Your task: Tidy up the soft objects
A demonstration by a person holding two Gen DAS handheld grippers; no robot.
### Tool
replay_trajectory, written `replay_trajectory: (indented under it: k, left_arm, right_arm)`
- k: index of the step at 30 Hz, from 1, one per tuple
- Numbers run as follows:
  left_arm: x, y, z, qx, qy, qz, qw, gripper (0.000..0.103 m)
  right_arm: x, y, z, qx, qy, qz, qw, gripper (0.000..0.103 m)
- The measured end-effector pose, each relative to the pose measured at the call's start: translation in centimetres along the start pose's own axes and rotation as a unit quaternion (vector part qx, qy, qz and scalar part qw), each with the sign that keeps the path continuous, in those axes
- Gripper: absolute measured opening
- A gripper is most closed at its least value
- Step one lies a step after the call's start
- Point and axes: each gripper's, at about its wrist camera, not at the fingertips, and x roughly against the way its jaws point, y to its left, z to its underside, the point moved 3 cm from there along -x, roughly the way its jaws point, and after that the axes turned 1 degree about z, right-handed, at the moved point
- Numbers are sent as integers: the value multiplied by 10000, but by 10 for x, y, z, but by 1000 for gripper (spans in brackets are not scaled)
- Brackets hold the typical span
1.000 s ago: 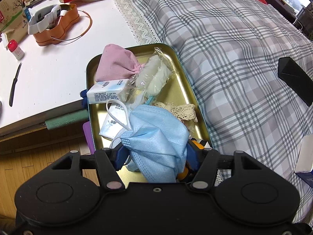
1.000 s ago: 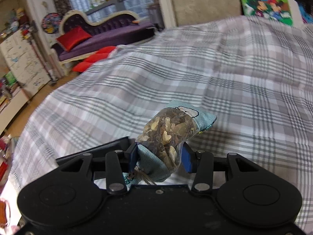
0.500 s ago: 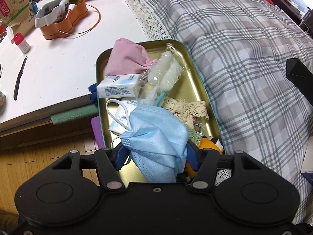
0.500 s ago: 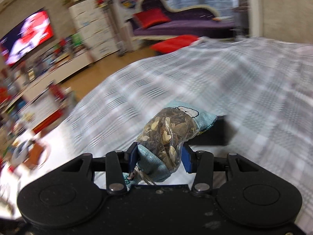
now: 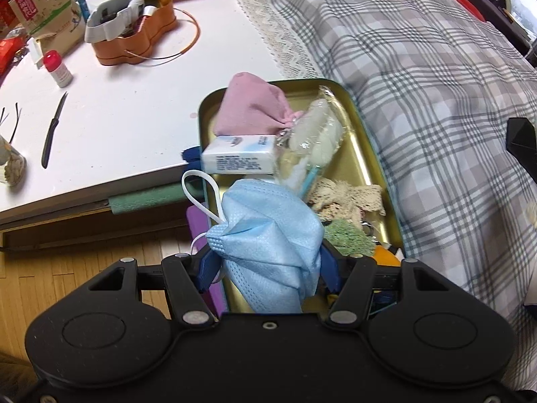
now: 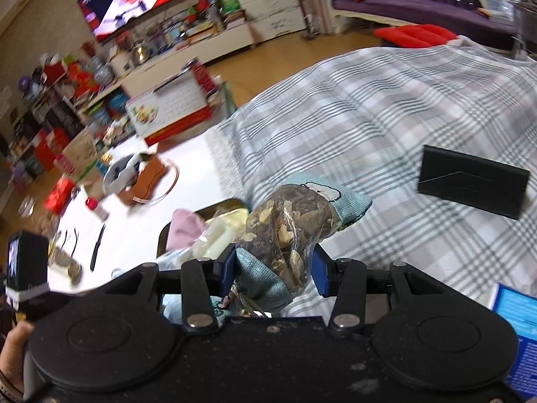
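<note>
My left gripper [image 5: 266, 262] is shut on a crumpled light-blue face mask [image 5: 268, 235], held just above the near end of a gold metal tray [image 5: 364, 154]. In the tray lie a pink pouch [image 5: 251, 107], a white tissue pack [image 5: 240, 159], a clear-wrapped white roll [image 5: 315, 134], cream lace [image 5: 349, 194] and a green scrap [image 5: 349, 238]. My right gripper [image 6: 273, 268] is shut on a clear bag of dried leaves [image 6: 288, 225] together with a teal cloth; behind it the tray [image 6: 228, 206] and the pink pouch [image 6: 184, 228] show.
The tray straddles a white table [image 5: 117, 110] and a plaid bedspread [image 5: 436, 100]. An orange tin [image 5: 134, 37], a red-capped bottle [image 5: 58, 70] and a black knife [image 5: 52, 131] lie on the table. A black box [image 6: 470, 181] rests on the bed. A hand [image 6: 11, 359] holds the left tool.
The right gripper has swung left with its bag, from facing the bed and sofa to facing the table and tray. The left gripper has drifted slightly over the tray, mask still held.
</note>
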Motion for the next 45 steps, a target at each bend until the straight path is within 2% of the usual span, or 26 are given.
replay_trajectory:
  k: [11, 17, 20, 25, 30, 34, 37, 39, 45]
  left_arm:
    - [-7, 20, -17, 186, 72, -27, 9998, 57]
    - [-5, 15, -44, 96, -39, -10, 9999, 57]
    - [-4, 13, -48, 96, -63, 80, 9999, 57]
    - [-7, 9, -24, 69, 142, 322, 9994, 57]
    - [-12, 6, 5, 29, 294, 391, 9988, 57]
    - [-22, 7, 16, 117, 435, 392, 9982, 58]
    - [-27, 8, 18, 182, 433, 385, 9982, 67]
    - [-30, 8, 18, 236, 418, 347, 9982, 71]
    - [-32, 5, 22, 330, 408, 230, 9984, 73]
  right_arm:
    - [-32, 55, 13, 568, 598, -234, 9963, 45]
    - [-54, 75, 14, 667, 823, -318, 9939, 45]
    - [-65, 79, 12, 648, 898, -271, 9935, 45]
    - [-82, 78, 2, 584, 921, -71, 9940, 45]
    - [-100, 82, -4, 575, 978, -7, 9935, 45]
    - [-110, 89, -3, 751, 1033, -48, 9918, 49]
    - [-109, 90, -3, 758, 939, -72, 9927, 56]
    - [-104, 88, -2, 765, 892, -72, 9930, 56]
    - [-86, 69, 3, 840, 776, 213, 9932, 56]
